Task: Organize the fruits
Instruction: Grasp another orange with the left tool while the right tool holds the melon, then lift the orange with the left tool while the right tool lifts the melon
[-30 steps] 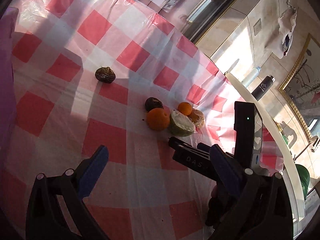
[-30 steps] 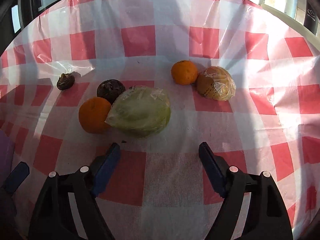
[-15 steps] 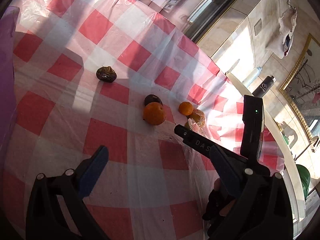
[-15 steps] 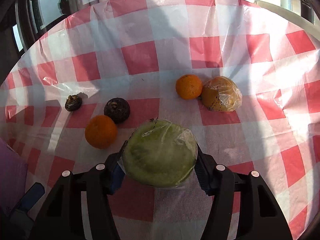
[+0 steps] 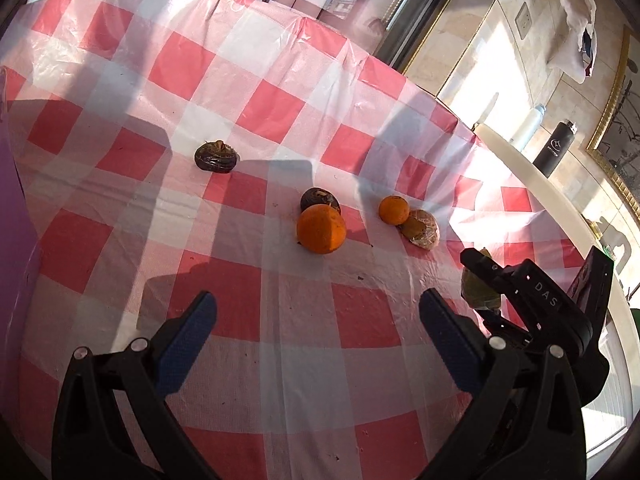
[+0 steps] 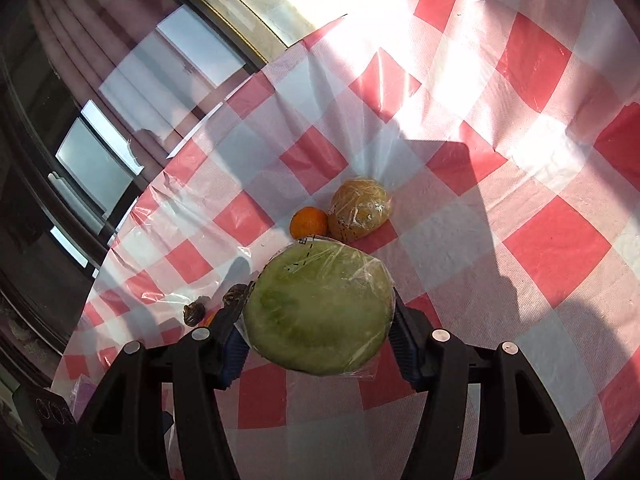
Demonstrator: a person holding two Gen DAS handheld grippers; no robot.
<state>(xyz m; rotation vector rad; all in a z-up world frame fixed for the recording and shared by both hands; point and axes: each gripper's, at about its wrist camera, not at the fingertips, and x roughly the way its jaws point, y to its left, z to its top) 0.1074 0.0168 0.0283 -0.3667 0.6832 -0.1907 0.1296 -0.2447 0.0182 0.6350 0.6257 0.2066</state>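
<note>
Right claw (image 6: 318, 334): clamped on the wrapped green melon (image 6: 318, 308), blue pads pressed against its left and right sides; jaws closed in on it during the last second, melon between them.
Melon position: lower centre of the right wrist view, lifted clear of the cloth; in the left wrist view only a sliver shows at right of frame (image 5: 478, 294), behind the right claw's black body.
Left claw (image 5: 318, 320): wide, nothing between the blue pads (image 5: 188, 334), hanging over the tablecloth at lower centre of the frame.
Tablecloth (image 5: 248, 60): red and white check with clear plastic film over it, strong sun patches and shadows.
Big orange (image 5: 321, 229): centre of the left wrist view, touching a dark round fruit (image 5: 320, 199) just behind it.
Small orange (image 5: 394, 210): right of centre, touching a plastic-wrapped brownish fruit (image 5: 421, 229) on its lower right side. Same pair in the right wrist view, just above the melon: orange (image 6: 308, 222), wrapped fruit (image 6: 359, 208).
Second dark fruit (image 5: 216, 157): alone at left of centre, well apart from the rest.
Black bottle (image 5: 554, 149): upper right of the left wrist view, off the table, beside a white bottle (image 5: 527, 127).
Purple item (image 5: 16, 216): left edge of the frame, cannot tell what it is.
</note>
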